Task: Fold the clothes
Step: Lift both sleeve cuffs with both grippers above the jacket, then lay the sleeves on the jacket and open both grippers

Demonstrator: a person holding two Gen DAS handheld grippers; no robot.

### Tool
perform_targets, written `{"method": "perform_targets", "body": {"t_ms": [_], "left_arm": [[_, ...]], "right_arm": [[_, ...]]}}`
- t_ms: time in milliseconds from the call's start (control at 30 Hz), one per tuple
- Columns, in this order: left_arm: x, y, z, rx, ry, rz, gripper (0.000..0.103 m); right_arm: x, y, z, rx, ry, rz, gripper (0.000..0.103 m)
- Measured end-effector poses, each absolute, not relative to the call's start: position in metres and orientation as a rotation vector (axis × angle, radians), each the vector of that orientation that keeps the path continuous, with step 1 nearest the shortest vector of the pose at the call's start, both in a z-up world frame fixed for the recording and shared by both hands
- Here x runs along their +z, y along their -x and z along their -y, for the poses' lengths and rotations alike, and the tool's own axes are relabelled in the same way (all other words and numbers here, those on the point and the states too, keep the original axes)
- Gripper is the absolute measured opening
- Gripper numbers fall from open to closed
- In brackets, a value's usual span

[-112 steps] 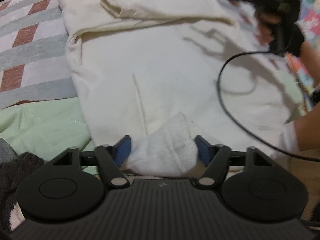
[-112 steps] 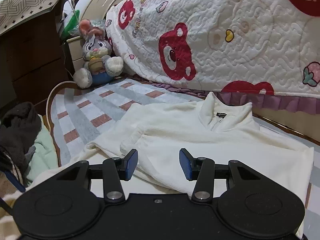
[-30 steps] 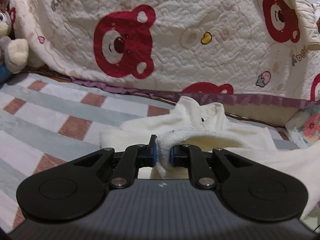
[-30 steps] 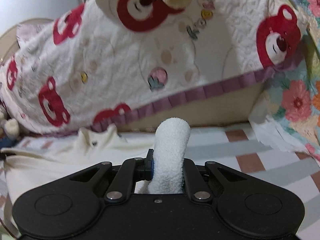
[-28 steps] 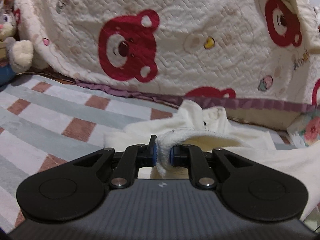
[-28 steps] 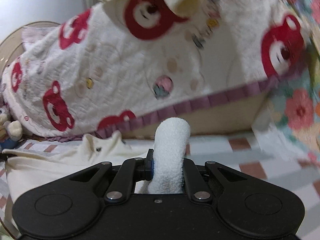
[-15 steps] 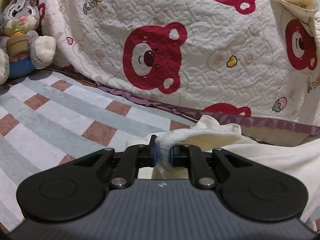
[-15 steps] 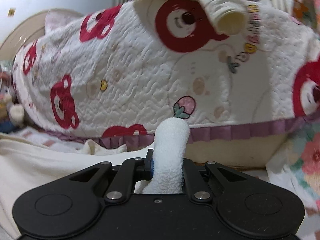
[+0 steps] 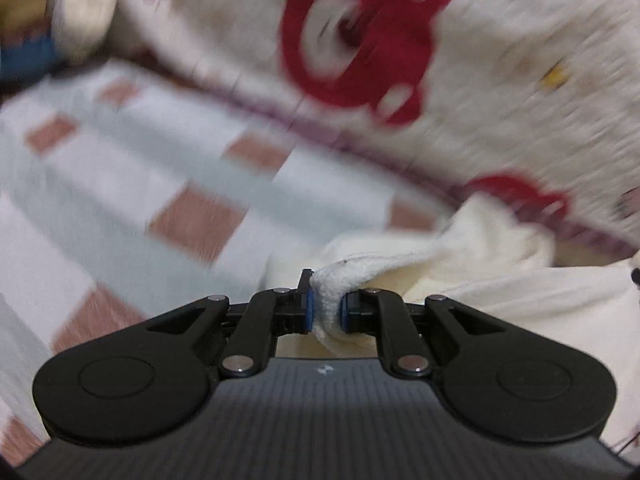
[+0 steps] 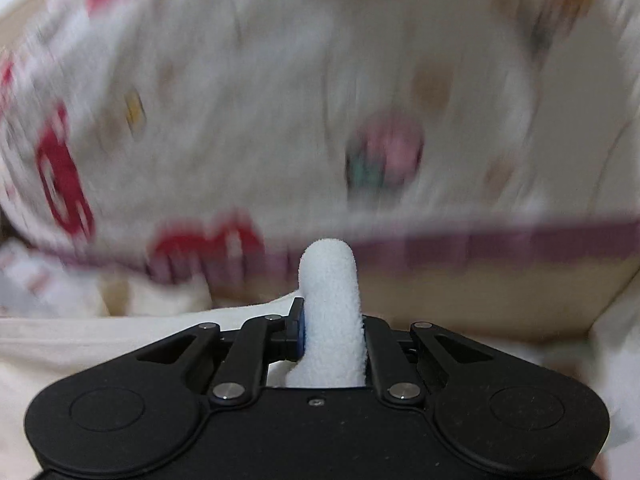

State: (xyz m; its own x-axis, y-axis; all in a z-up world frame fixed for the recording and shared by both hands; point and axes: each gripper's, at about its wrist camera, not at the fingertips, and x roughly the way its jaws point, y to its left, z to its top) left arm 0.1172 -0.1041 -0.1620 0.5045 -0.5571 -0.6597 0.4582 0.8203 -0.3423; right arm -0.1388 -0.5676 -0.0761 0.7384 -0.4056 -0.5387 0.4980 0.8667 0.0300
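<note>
A cream fleece pullover lies on the striped bed. My left gripper is shut on a fold of its edge, and the fabric stretches away to the right toward the collar. My right gripper is shut on another fold of the same pullover, which stands up as a white hump between the jaws. More of the garment spreads to the left in the right wrist view. Both views are blurred by motion.
A quilted white blanket with red bears is heaped along the far side; it also fills the right wrist view. The grey, white and brown striped bed cover lies to the left. A plush rabbit sits at the far left.
Both grippers stay shut on the pullover and have moved forward toward the bear blanket. The views are now motion-blurred, and the blanket looms closer in the right wrist view.
</note>
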Motion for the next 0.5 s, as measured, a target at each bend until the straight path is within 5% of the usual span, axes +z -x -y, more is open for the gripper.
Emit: {"method": "perform_targets", "body": {"t_ms": [100, 267, 500], "left_arm": [[-0.169, -0.122, 0.108, -0.606, 0.129, -0.843, 0.012], [-0.160, -0.133, 0.098, -0.671, 0.180, -0.827, 0.013], [-0.176, -0.143, 0.088, -0.690, 0.284, -0.901, 0.014]], "right_arm": [[-0.103, 0.129, 0.586, -0.518, -0.258, -0.637, 0.011], [-0.110, 0.146, 0.611, -0.528, -0.426, -0.653, 0.048], [-0.119, 0.170, 0.646, -0.538, -0.660, -0.671, 0.057]]}}
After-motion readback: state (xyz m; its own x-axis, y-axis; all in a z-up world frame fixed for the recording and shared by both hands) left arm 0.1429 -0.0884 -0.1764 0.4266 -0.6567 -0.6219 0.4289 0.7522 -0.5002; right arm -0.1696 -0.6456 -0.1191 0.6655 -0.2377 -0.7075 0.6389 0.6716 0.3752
